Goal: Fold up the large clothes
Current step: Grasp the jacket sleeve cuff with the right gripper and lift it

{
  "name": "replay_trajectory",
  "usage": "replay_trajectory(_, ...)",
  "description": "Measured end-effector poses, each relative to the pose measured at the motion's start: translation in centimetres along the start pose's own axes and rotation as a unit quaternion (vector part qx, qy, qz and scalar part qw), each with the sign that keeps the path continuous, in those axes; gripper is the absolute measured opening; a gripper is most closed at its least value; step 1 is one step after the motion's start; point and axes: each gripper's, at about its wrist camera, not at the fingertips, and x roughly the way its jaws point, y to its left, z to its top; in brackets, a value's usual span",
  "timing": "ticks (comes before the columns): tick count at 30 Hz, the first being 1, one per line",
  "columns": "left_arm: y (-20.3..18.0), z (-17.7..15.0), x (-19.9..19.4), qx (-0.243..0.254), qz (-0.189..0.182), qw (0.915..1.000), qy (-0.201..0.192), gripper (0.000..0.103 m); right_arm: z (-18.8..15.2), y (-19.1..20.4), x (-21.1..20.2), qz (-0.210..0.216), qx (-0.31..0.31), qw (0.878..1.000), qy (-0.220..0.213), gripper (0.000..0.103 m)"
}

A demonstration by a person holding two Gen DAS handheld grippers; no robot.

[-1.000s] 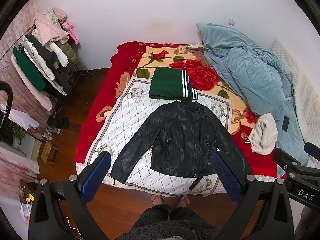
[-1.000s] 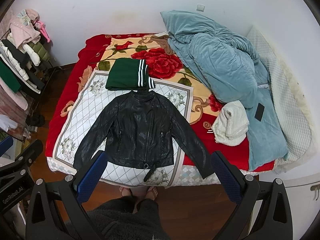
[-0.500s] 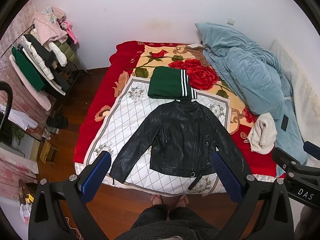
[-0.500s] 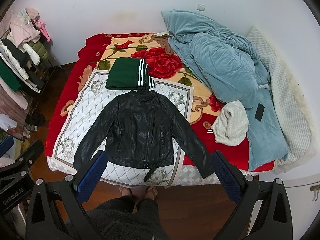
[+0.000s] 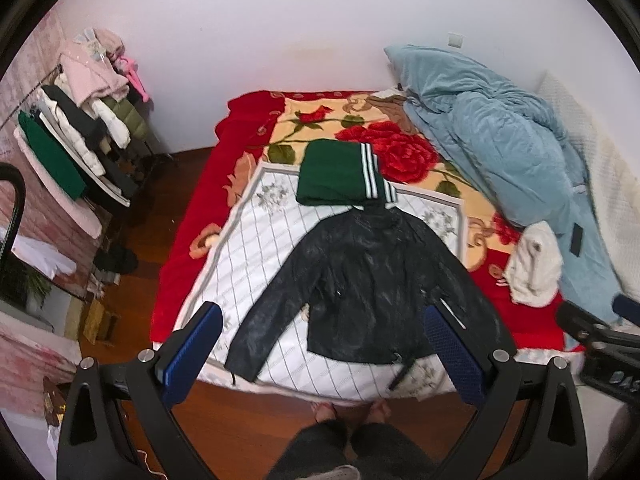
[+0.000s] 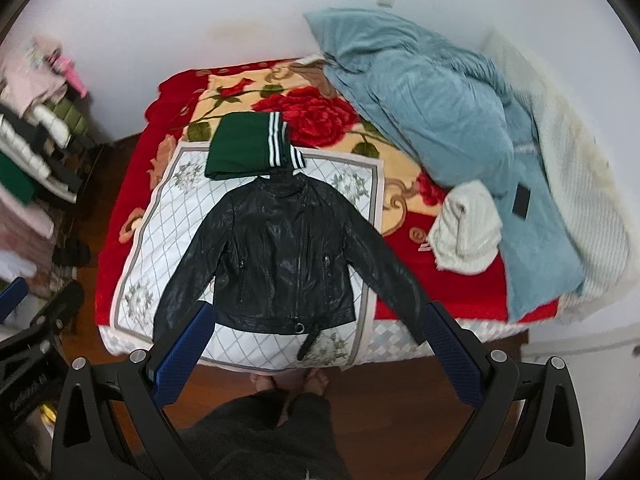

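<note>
With both my left fingers (image 5: pixel 320 344) and right fingers (image 6: pixel 316 336) spread wide and empty above the bed's (image 6: pixel 120 216) foot, the black leather jacket (image 6: pixel 280 256) lies flat, unfolded, so I'd reach down for a sleeve first.

A black leather jacket (image 6: pixel 284 256) lies flat, front up and zipped, on the bed (image 6: pixel 124 216), sleeves spread diagonally outward. A folded green garment with white stripes (image 6: pixel 244 148) sits just beyond its collar.

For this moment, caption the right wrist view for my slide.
Open right gripper hovers over black leather jacket spread flat.
</note>
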Motion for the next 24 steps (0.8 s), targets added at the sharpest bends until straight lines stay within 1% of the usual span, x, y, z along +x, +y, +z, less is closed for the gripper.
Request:
replay_trajectory(2,0.2,0.2,2.3,0.004,0.019,0.9998,-0.011,0.103,0.1,-1.1,2.1,0.004,0.033,0.999,0.001,0.103)
replay_trajectory(4,0.4,0.2,5.8,0.008,0.040,0.9991,-0.012,0.103,-0.5,-3.4,5.6,-0.002,0.080,0.997,0.010,0.103)
replay_trajectory(5,0.7,0.1,7.4,0.009,0.051,0.9986,-0.011,0.103,-1.1,-4.8,8.0,-0.004,0.109,0.994,0.017,0.103)
replay_trajectory(6,0.8,-0.1,9.7,0.011,0.066,0.9978,-0.004,0.103,-1.7,-6.2,10.4,-0.011,0.134,0.990,0.031,0.099)
replay_trajectory(7,0.9,-0.4,11.7,0.013,0.076,0.9970,0.006,0.103,-1.9,-6.9,11.8,-0.013,0.148,0.988,0.040,0.090)
replay_trajectory(9,0.8,-1.3,15.5,0.020,0.100,0.9945,0.024,0.103,-3.4,-9.6,16.7,-0.011,0.195,0.979,0.065,0.077)
replay_trajectory(10,0.5,-2.1,18.3,0.022,0.112,0.9926,0.042,0.103,-4.6,-11.4,20.0,-0.011,0.225,0.970,0.087,0.077)
replay_trajectory(11,0.4,-2.7,20.4,0.023,0.118,0.9911,0.057,0.103,-5.3,-12.5,21.8,-0.007,0.242,0.965,0.096,0.077)
replay_trajectory(12,0.3,-3.5,22.7,0.022,0.128,0.9885,0.077,0.103,-6.6,-14.3,24.8,-0.002,0.272,0.956,0.108,0.075)
replay_trajectory(13,0.1,-4.1,24.1,0.020,0.134,0.9869,0.088,0.103,-7.3,-15.6,27.0,-0.002,0.293,0.949,0.120,0.075)
replay_trajectory(14,-0.1,-4.8,26.1,0.015,0.139,0.9848,0.103,0.103,-8.7,-17.3,29.8,0.003,0.325,0.936,0.132,0.075)
replay_trajectory(15,-0.5,-5.3,27.7,0.011,0.144,0.9830,0.114,0.103,-10.4,-19.4,32.9,0.015,0.366,0.920,0.139,0.075)
replay_trajectory(16,-1.0,-6.0,29.6,0.007,0.152,0.9805,0.125,0.103,-11.6,-20.7,35.1,0.019,0.394,0.907,0.147,0.075)
replay_trajectory(17,-1.4,-6.5,31.0,0.003,0.156,0.9787,0.134,0.103,-13.2,-22.6,37.8,0.025,0.431,0.889,0.153,0.075)
replay_trajectory(18,-2.0,-6.9,32.5,0.000,0.158,0.9770,0.144,0.103,-15.1,-24.2,40.5,0.036,0.470,0.868,0.154,0.075)
replay_trajectory(19,-2.9,-7.3,34.2,-0.002,0.159,0.9750,0.155,0.103,-16.4,-25.4,42.8,0.045,0.498,0.852,0.156,0.075)
replay_trajectory(21,-4.9,-8.4,37.5,0.004,0.165,0.9698,0.179,0.103,-19.6,-27.9,47.7,0.068,0.557,0.812,0.159,0.075)
replay_trajectory(22,-5.7,-8.6,38.7,0.007,0.163,0.9689,0.187,0.103,-21.1,-29.0,49.9,0.075,0.584,0.792,0.163,0.075)
replay_trajectory(23,-6.8,-9.0,40.2,0.013,0.159,0.9677,0.195,0.103,-23.2,-30.4,52.4,0.088,0.622,0.762,0.158,0.075)
replay_trajectory(24,-7.9,-9.2,41.4,0.020,0.159,0.9661,0.202,0.103,-24.3,-31.1,53.9,0.099,0.644,0.743,0.152,0.075)
